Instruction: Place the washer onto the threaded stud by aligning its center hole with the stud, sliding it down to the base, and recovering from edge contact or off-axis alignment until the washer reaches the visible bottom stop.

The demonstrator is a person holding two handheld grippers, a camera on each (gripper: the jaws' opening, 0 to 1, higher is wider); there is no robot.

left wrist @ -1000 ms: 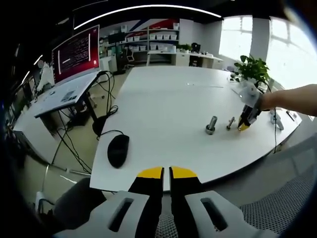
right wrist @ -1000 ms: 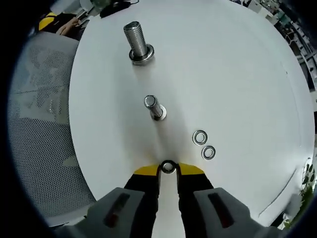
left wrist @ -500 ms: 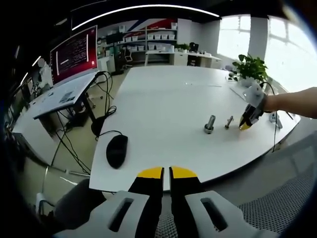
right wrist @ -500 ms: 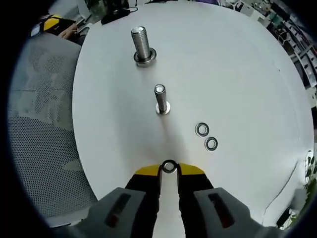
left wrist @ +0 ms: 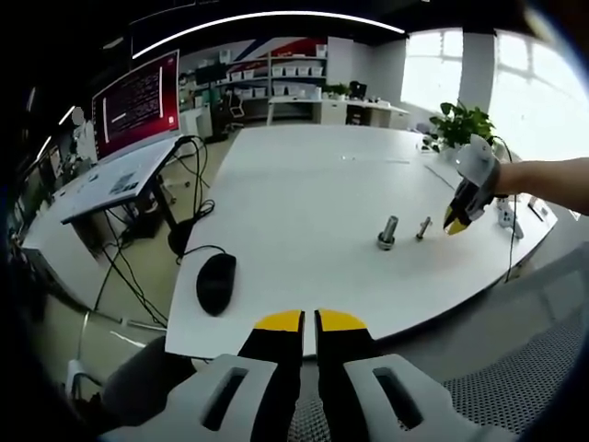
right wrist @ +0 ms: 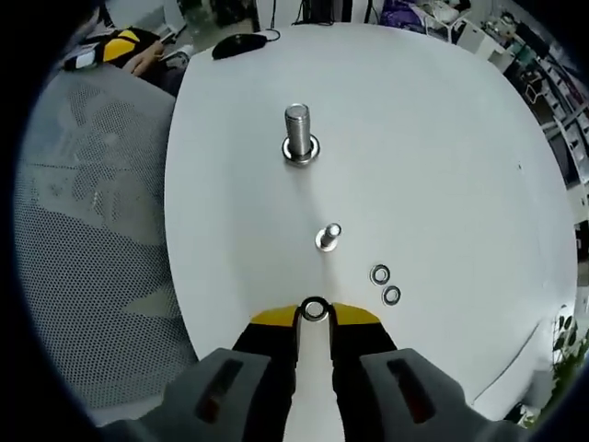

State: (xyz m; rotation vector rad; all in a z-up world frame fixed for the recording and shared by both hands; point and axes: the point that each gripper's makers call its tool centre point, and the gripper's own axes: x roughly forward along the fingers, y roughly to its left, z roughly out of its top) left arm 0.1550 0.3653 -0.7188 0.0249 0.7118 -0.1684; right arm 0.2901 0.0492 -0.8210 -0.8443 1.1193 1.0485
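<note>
In the right gripper view my right gripper [right wrist: 314,313] is shut on a small steel washer [right wrist: 314,309], held above the white table [right wrist: 442,147]. Ahead of it stands the small threaded stud [right wrist: 329,236], and farther off a larger stud [right wrist: 298,135] with a washer at its base. Two loose washers [right wrist: 385,284] lie to the right of the small stud. In the left gripper view my left gripper [left wrist: 309,322] hangs shut and holding nothing near the table's edge, far from the studs [left wrist: 403,230]. The right gripper [left wrist: 456,218] shows there at the right, above the table beside the studs.
A black mouse [left wrist: 215,283] with its cable lies on the table's left part. A potted plant [left wrist: 465,123] stands at the far right. A desk with a monitor [left wrist: 138,96] is off to the left. A mesh chair [right wrist: 83,221] sits beside the table edge.
My right gripper has risen with the washer, so the studs look smaller and farther below. The left gripper has stayed in place.
</note>
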